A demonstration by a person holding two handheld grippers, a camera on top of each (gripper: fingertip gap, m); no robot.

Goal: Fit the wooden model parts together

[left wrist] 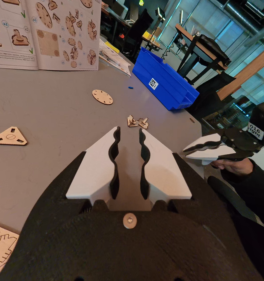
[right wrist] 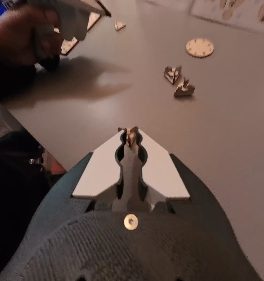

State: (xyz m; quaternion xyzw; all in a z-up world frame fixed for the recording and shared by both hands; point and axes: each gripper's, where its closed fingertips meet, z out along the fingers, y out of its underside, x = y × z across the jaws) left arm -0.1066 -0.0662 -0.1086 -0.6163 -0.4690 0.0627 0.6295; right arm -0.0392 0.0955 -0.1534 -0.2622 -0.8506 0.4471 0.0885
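Left wrist view: left gripper is hovering with jaws apart and bare, just short of two small wooden pieces on the grey table.
Right wrist view: right gripper is pinching a small wooden piece between its pads.
Handling: the piece is likely light, thin, brittle; grip flat faces.

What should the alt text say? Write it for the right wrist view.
The right gripper pinches a small wooden piece at its fingertips above a grey table. Beyond lie two small wooden assemblies and a slotted wooden disc.
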